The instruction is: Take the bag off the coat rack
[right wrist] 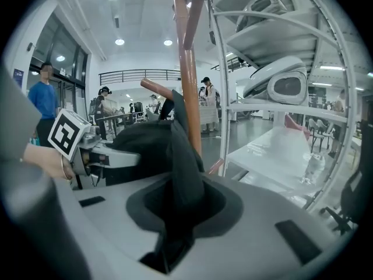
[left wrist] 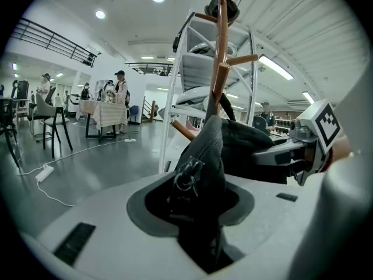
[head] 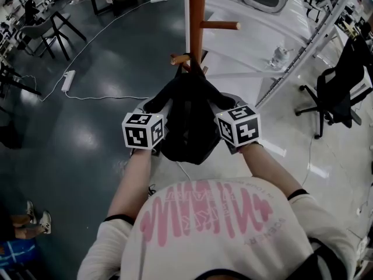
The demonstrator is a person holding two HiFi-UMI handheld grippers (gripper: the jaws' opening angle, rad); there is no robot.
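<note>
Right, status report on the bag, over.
Both shut on black bag: left hand-held gripper, right hand-held gripper. Bag top at lower peg. Overhead: upper peg.

head view: steeply down | gripper views: close-up, forward | shared: bag [head: 186,127]

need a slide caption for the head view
Left tongs and right tongs grip the black bag hanging on the coat rack

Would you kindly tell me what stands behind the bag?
The rack's wooden pole rises behind the bag; the bag hides the pole's lower part and base.
</note>
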